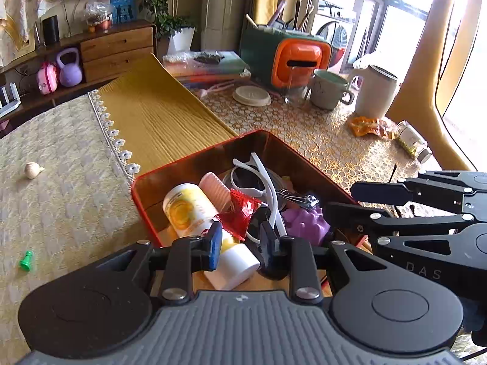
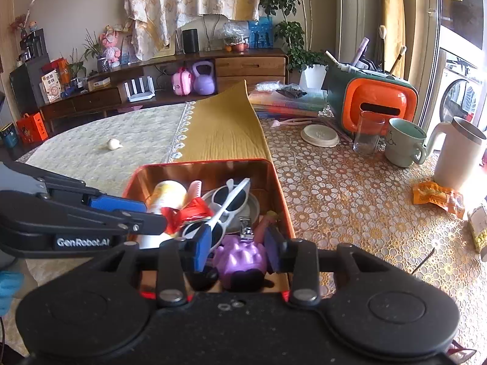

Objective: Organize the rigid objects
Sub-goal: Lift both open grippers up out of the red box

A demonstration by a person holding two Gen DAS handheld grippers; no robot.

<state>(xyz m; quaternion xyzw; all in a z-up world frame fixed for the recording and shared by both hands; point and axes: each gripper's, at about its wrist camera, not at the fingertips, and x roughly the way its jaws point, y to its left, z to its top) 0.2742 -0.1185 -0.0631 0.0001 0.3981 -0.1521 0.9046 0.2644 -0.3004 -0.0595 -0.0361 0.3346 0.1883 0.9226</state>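
The red tin [image 2: 278, 182] sits on the table [image 2: 350, 200], crammed with white sunglasses [image 2: 226, 200], a purple toy [image 2: 240, 257] and a yellow-labelled bottle [image 1: 185, 210]. The toy lies directly ahead of the right gripper [image 2: 237, 251], whose fingers stand apart, gripping nothing. The left gripper [image 1: 243, 243] angles down beside it, fingers narrowly apart and empty, over the bottle.

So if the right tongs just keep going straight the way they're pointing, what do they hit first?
Most likely the purple spiky toy in the red tin: it sits directly between the open right tongs. The nail clipper lies just beyond it. Depth is hard to judge here.
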